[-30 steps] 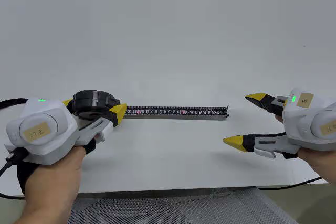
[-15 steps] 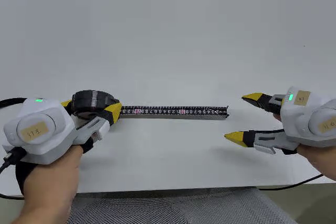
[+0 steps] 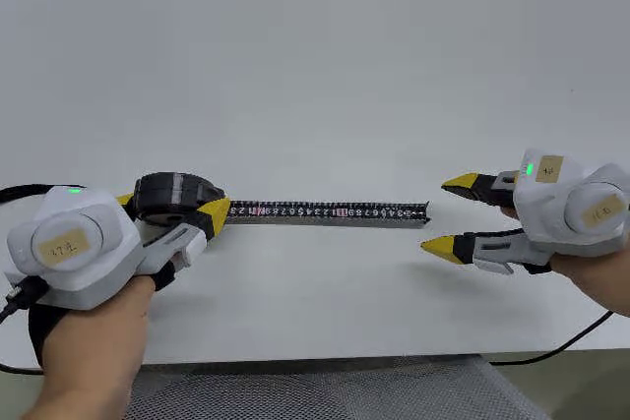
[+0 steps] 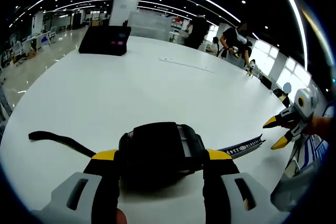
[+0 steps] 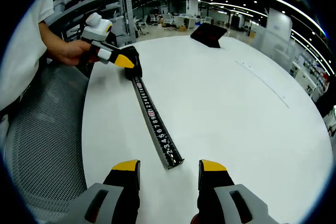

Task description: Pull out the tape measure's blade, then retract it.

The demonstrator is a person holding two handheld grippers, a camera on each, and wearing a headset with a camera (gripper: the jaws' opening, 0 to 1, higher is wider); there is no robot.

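Blade-out is the step that looks reached. The black, rounded tape measure case (image 3: 175, 196) sits at the left of the white desk (image 3: 315, 86), clenched between the yellow-tipped jaws of the left tongs (image 3: 172, 204). In the left gripper view the two jaws press against either flank of the case. From its mouth the dark printed steel blade (image 3: 330, 211) runs rightward, lying flat on the desk surface, with its end hook just short of the right tongs (image 3: 448, 213).

The right tongs are released. Their yellow tips stand apart with nothing between them. In the right gripper view the blade's end lies just ahead of the gap between the jaws, near them but not touching either one.

Judging by this, the pull-out half of the task is done, or close to it, and retraction is what remains. The blade holds its length with nothing gripping the tip, so a lock or the case's own friction may be keeping it out. Whether there is a lock button, or what position it is in, cannot be told from these views.

The next move probably calls for one of two things. The right tongs could pinch the end hook and walk it back toward the case. Otherwise the hold at the case could be freed so that the spring draws the blade in. In either case the left tongs would need to keep a firm clamp so the case does not skid across the desk.
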